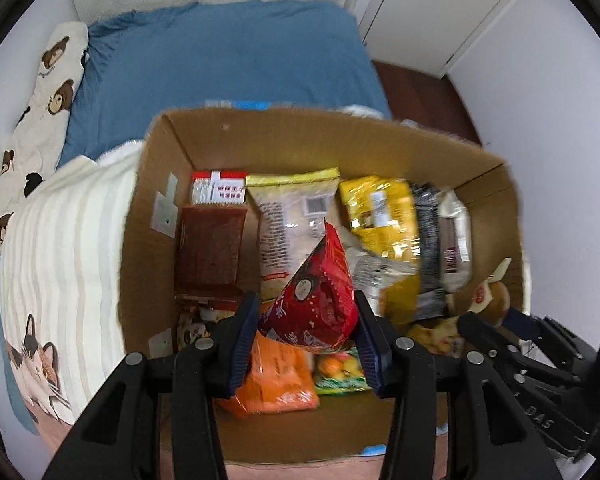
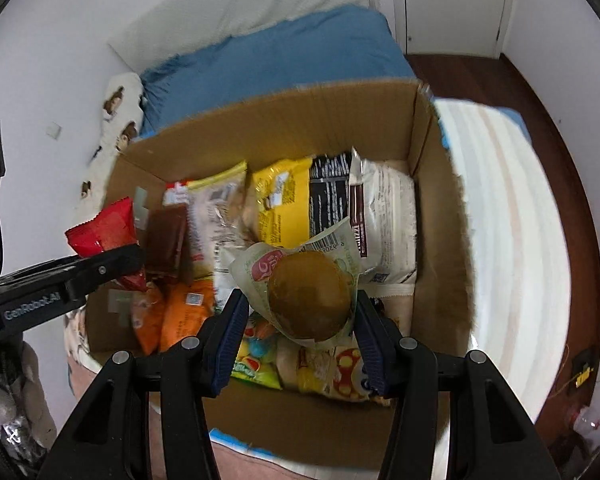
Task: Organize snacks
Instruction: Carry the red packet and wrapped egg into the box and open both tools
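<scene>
**Two snacks held over the box**

While the cardboard box sits on the bed, both grippers hang above its open top, each clamped on a snack. The left gripper pinches a red packet between its blue pads; the packet stands tilted, its sealed top pointing toward one o'clock. From the right wrist the same red packet shows at nine o'clock, over the box's left wall. The right gripper grips a wrapped round bun in a clear printed wrapper, pads pressed to its sides.

Inside the box, along the far wall at twelve o'clock, packets stand in a row: a brown packet, a pale bag with a yellow top, a yellow bag and a black-and-white bag. Nearer, at six o'clock, lie an orange packet and a green sweets bag.

A blue sheet covers the bed at twelve o'clock, and a striped blanket lies at nine o'clock, just beside the box.
</scene>
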`<state>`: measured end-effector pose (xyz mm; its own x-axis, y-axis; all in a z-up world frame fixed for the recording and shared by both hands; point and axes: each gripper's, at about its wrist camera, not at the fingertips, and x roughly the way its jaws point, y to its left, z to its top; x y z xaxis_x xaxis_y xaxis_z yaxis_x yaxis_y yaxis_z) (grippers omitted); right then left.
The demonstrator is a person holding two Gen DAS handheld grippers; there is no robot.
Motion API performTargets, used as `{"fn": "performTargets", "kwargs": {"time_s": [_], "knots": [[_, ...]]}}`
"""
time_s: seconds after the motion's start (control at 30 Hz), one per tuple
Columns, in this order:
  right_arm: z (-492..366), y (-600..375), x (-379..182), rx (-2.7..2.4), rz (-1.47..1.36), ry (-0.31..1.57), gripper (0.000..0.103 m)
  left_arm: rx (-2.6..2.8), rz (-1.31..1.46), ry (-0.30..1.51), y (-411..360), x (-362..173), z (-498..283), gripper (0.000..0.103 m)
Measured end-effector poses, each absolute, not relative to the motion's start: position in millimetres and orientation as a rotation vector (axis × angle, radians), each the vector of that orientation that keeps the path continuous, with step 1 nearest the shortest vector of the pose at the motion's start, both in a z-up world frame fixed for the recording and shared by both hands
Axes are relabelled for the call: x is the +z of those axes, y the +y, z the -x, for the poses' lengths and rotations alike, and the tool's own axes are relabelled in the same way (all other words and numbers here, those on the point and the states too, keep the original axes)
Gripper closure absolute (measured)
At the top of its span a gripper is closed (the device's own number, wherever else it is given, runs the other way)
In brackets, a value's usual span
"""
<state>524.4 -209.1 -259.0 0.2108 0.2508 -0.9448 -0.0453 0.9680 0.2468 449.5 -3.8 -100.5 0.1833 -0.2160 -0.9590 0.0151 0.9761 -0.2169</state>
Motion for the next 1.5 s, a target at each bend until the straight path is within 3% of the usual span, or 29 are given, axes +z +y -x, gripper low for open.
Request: {"fn": "performTargets", "kwargs": {"time_s": [0.1,0.13,0.17,0.2,0.27,0.33,0.53,1.03,1.5], "knots": [[-535.3,-208.7,-279.7,0.172,-0.187,1.405,0.036,-0.151,0.14,1.424,-4.4,-120.4,-455.5,0.058],[-537.6,-208.1,-285.9,0.161,-0.179,1.425,0.02,-0.135,0.117,1.449,-4.6,-129.2,-456.2,0.055],[-538.7,-207.9,-290.1,0.151,-0.175,1.435,0.006,-0.136,0.116,1.461,-4.1,-134.9,-457.1,0.044],[-539.2,-207.4,-292.4,0.144,-0.167,1.443,0.004,-0.142,0.121,1.47,-2.8,-140.9,-456.9,0.038],[-539.0,-205.6,-295.2,0.135,-0.141,1.45,0.004,-0.135,0.127,1.475,0.0,-148.9,-456.5,0.016],[-538.8,-205.1,-296.6,0.128,-0.125,1.456,0.004,-0.128,0.13,1.482,2.9,-156.3,-455.4,0.008],[-538.0,-206.9,-297.2,0.105,-0.106,1.457,0.004,-0.115,0.143,1.463,10.7,-160.7,-445.0,0.008],[-508.7,-212.7,-273.0,0.096,-0.092,1.39,0.004,-0.047,0.074,1.287,13.7,-114.0,-381.9,0.008],[-428.9,-219.2,-181.0,0.107,-0.062,1.15,0.003,-0.036,0.042,1.042,-1.9,-37.8,-315.2,0.008]]}}
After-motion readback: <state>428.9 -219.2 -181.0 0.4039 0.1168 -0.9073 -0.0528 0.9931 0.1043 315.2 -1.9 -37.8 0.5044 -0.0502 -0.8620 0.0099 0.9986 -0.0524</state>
